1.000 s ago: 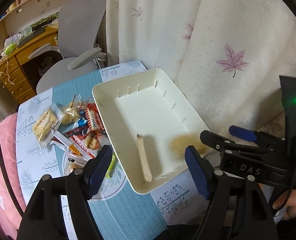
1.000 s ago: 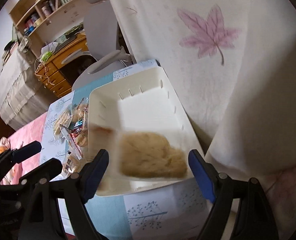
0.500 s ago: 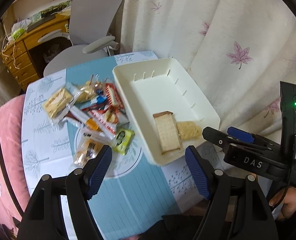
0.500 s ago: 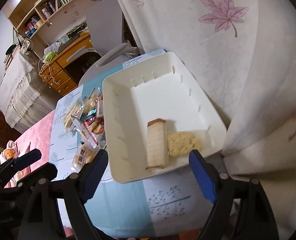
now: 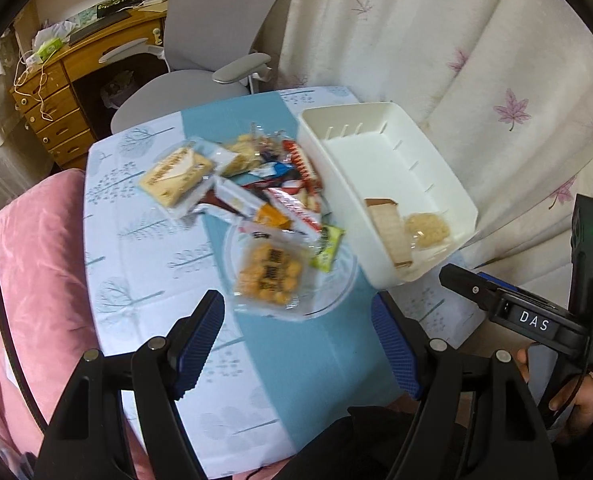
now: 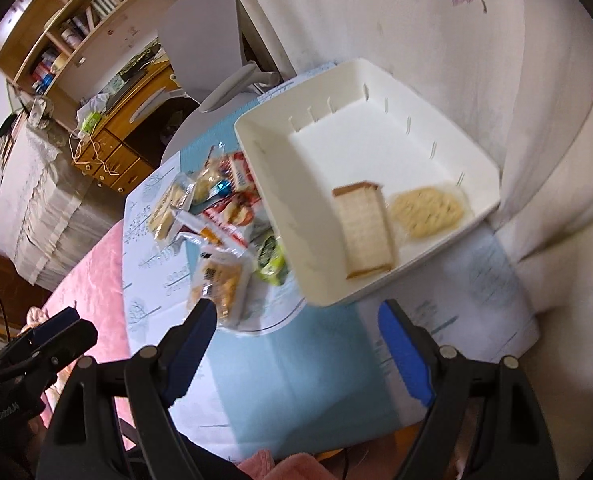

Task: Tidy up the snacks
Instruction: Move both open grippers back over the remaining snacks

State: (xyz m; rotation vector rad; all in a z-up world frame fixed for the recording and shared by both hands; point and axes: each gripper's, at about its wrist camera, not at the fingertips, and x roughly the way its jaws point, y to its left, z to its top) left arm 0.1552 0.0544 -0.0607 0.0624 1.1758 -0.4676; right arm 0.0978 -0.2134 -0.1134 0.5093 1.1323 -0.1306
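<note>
Left wrist view shows me the left gripper (image 5: pixel 298 334) with its two blue pads spread wide and nothing between them, held above the table (image 5: pixel 136 240) with the blue and white cloth. Just beyond the pads I see a clear plate (image 5: pixel 336 296), and on it lies a packet of orange round snacks (image 5: pixel 270 272). Behind it a pile of mixed snack packets (image 5: pixel 256 184) lies on the cloth, touching the left wall of the white bin (image 5: pixel 380 172). Inside the bin, at its near end, a rectangular cracker pack (image 5: pixel 390 228) and a round pale cookie pack (image 5: pixel 426 228) lie side by side. At the right edge I see the right gripper (image 5: pixel 496 304) from the side. From the right wrist view, the right gripper (image 6: pixel 298 350) is also spread wide and holds nothing. It hangs over the cloth in front of the bin (image 6: pixel 376 152), where the cracker pack (image 6: pixel 364 228) and cookie pack (image 6: pixel 426 212) lie close together.
</note>
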